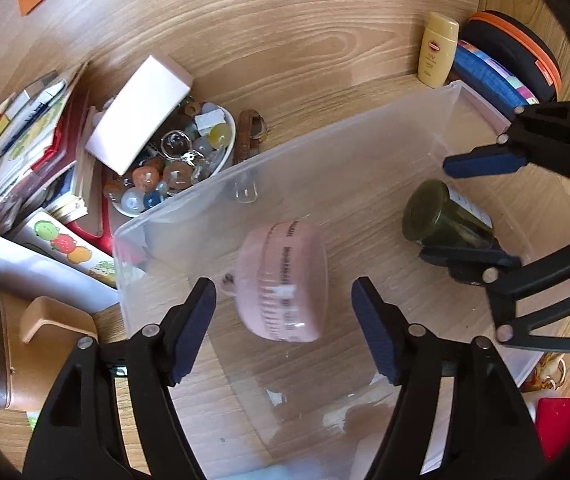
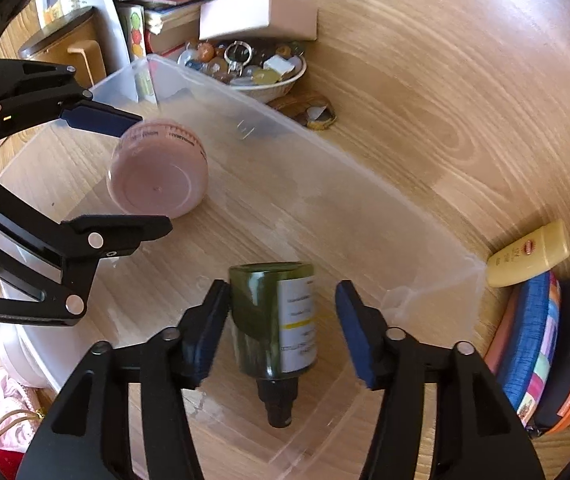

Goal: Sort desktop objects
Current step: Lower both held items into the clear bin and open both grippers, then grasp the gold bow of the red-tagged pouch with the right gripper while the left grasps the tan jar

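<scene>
A clear plastic bin (image 1: pixel 189 208) (image 2: pixel 437 248) stands on the wooden desk. Inside it lies a pink round jar (image 1: pixel 285 280) (image 2: pixel 157 172), blurred, on its side. A dark green glass bottle (image 1: pixel 445 220) (image 2: pixel 273 316) with a white label also lies on its side in the bin. My left gripper (image 1: pixel 285 320) is open above the bin, its jaws either side of the pink jar and clear of it; it also shows in the right wrist view (image 2: pixel 129 172). My right gripper (image 2: pixel 281 328) is open with the green bottle between its jaws, not gripped; it also shows in the left wrist view (image 1: pixel 473 208).
A white bowl of marbles and trinkets (image 1: pixel 173 168) (image 2: pixel 245 68) sits behind the bin, with a pink box (image 1: pixel 141 112) and stacked books (image 1: pixel 25 148). A yellow sunscreen tube (image 1: pixel 437 48) (image 2: pixel 529 256), a blue roll (image 1: pixel 489 76) and a black-and-orange case (image 1: pixel 517 48) lie at the right. A brown mug (image 1: pixel 17 340) stands left.
</scene>
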Available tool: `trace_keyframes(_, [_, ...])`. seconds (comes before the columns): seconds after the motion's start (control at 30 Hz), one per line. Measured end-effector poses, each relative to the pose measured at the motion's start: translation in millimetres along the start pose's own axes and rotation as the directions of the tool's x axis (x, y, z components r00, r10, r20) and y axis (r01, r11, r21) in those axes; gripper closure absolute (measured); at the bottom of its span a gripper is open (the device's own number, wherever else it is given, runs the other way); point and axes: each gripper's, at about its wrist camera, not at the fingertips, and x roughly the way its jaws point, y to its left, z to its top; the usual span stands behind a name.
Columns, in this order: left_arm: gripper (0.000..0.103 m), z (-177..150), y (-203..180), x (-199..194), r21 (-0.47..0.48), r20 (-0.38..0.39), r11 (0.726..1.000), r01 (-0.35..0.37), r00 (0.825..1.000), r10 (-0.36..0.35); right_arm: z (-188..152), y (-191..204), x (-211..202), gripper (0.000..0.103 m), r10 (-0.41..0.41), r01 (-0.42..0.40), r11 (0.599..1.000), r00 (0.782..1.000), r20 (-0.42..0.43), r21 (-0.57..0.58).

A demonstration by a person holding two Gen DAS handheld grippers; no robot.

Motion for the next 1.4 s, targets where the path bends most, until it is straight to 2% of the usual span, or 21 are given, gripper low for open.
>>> trace_keyframes(0.07, [0.029,-0.8,-0.1,-3.7,-0.002,0.001,1.000,-0.010,1.000,0.010,-1.4,-0.9,-7.5,0.049,-0.002,0.001,1.000,1.000,0.017,0.007])
trace_keyframes(0.23, [0.021,-1.8,-2.9,-21.9,-0.001,0.040,0.999,-0.034,0.999,0.034,-5.3,-4.9,-30.3,0.037,-0.038,0.036,0.999,0.997,0.072,0.026])
trace_keyframes(0.3, [0.014,-3.3,2.4,-30.9,-0.004,0.061,0.999,-0.042,0.997,0.042,-7.3,-7.2,-41.9,0.034,-0.039,0.034,0.998,0.994,0.100,0.044])
trace_keyframes(0.5, [0.011,-17.2,7.5,-63.2,-0.022,0.105,0.997,-0.070,0.992,0.072,-1.6,-6.5,-63.2,0.024,-0.061,0.048,0.995,0.985,0.162,0.082])
trace_keyframes(0.83, [0.009,-28.4,6.4,-97.2,-0.093,0.187,0.992,-0.081,0.978,0.098,-21.4,-1.1,-106.7,0.022,-0.059,0.033,0.994,0.965,0.254,0.103])
trace_keyframes(1.07, [0.006,-53.1,6.4,-132.0,-0.139,0.254,0.985,-0.098,0.958,0.131,-47.5,16.6,-141.9,0.021,-0.076,0.049,0.995,0.941,0.330,0.090])
trace_keyframes(1.4, [0.006,-88.6,4.7,-153.2,-0.183,0.286,0.977,-0.108,0.945,0.158,-82.0,39.8,-162.8,0.021,-0.059,0.031,0.996,0.925,0.374,0.081])
